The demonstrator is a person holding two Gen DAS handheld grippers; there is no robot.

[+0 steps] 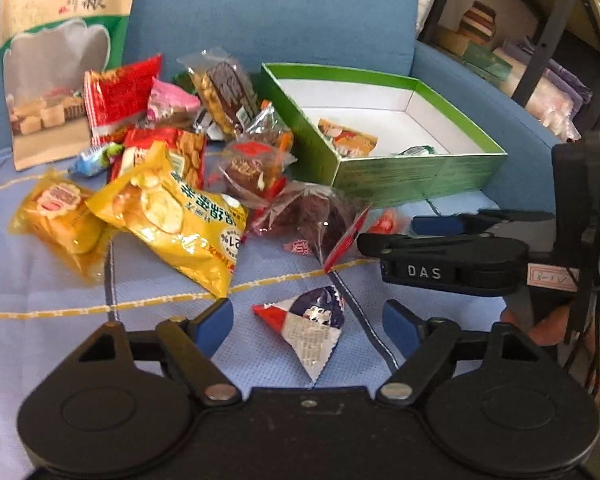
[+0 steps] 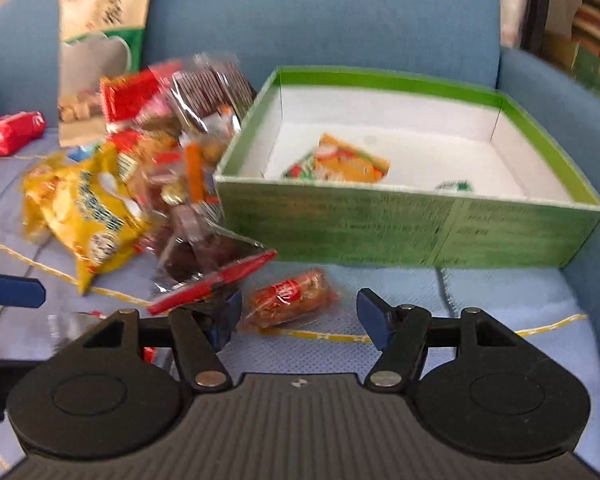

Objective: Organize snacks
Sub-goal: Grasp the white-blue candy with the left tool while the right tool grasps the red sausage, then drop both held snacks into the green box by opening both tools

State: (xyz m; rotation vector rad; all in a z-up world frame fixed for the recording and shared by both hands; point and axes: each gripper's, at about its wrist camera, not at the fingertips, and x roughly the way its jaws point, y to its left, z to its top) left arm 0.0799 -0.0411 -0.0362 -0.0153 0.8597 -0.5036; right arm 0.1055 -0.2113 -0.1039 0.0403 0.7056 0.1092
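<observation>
A green box with a white inside sits on the blue sofa and holds an orange snack packet and a small green-white one. A pile of snacks lies to its left, with a yellow chip bag in front. My left gripper is open, its fingers on either side of a triangular red, white and blue packet. My right gripper is open around a small red-orange wrapped snack; it also shows in the left wrist view. The box also shows in the right wrist view.
A tall beige and green bag leans on the sofa back at the left. A dark snack bag with a red seal lies against my right gripper's left finger. A red packet lies far left. Shelves stand beyond the sofa arm.
</observation>
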